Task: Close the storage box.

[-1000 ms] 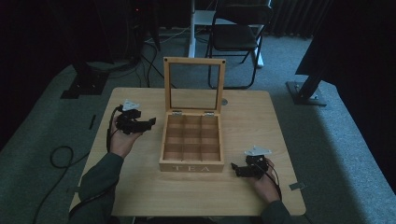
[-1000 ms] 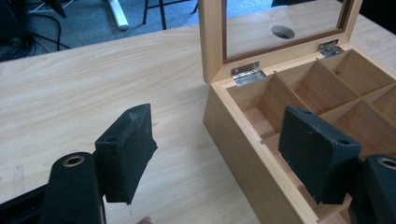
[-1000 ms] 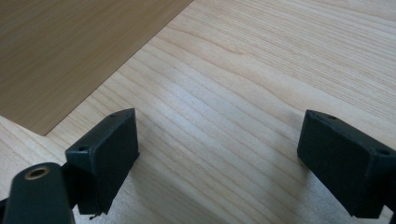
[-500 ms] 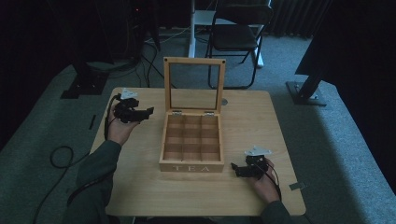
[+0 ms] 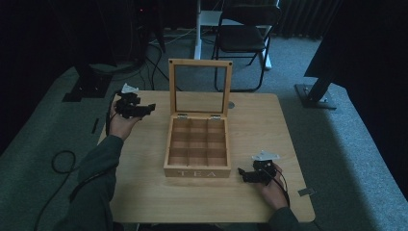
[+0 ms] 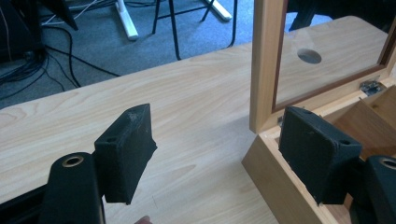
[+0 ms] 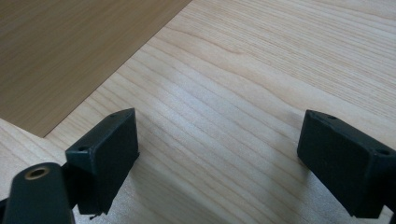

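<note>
A wooden tea box (image 5: pixel 197 147) stands in the middle of the desk (image 5: pixel 260 120). Its lid (image 5: pixel 199 86) is open and stands upright at the far side on two small hinges. The lid is a wood frame around a clear pane, probably glass or plastic, so it looks like the fragile part. The box has nine compartments, and all seem empty. It is stiff, and I judge it rather light. Its smooth wood may slip a little between hard pads. A good place to hold is the frame of the lid, at a side or the top edge, not the pane. For moving the whole box, a side wall is better.

The left gripper (image 5: pixel 144 109) is held above the desk, just beside the left edge of the lid, with jaws wide apart and nothing between them. The right gripper (image 5: pixel 246 176) rests low on the desk near the front right corner of the box, jaws also apart and empty.

The desk is pale smooth wood with a round cable hole (image 6: pixel 309 56). The room is dim, with grey carpet, a chair (image 5: pixel 245 33) behind and cables (image 5: pixel 60 161) on the floor.
</note>
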Demonstrator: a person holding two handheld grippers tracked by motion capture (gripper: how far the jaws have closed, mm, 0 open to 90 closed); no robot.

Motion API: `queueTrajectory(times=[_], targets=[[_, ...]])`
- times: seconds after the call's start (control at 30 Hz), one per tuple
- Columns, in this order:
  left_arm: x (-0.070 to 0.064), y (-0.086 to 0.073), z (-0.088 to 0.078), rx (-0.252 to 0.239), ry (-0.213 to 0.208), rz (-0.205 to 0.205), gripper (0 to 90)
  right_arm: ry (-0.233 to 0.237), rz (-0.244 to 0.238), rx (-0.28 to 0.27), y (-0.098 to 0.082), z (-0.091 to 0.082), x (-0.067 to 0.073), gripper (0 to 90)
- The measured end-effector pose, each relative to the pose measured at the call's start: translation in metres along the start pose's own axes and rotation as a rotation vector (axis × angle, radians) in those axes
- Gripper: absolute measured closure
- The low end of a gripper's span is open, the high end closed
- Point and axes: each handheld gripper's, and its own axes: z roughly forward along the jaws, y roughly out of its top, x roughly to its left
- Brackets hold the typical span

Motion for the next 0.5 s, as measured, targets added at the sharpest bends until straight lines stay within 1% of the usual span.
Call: queueTrajectory(times=[0.1, 0.23, 0.27, 0.5], targets=[[0.001, 0.003, 0.003, -0.008, -0.018, -0.007, 26.1, -0.002, 0.002, 0.0, 0.0, 0.0, 0.0, 12.1], [-0.001, 0.007, 0.007, -0.012, -0.02, 0.004, 24.4, -0.003, 0.003, 0.0, 0.0, 0.0, 0.0, 12.1], [-0.003, 0.009, 0.01, -0.011, -0.017, 0.016, 24.4, -0.004, 0.003, 0.0, 0.0, 0.0, 0.0, 12.1], [-0.01, 0.017, 0.025, 0.0, -0.038, 0.027, 21.3, -0.006, 0.006, 0.001, 0.0, 0.0, 0.001, 12.1]])
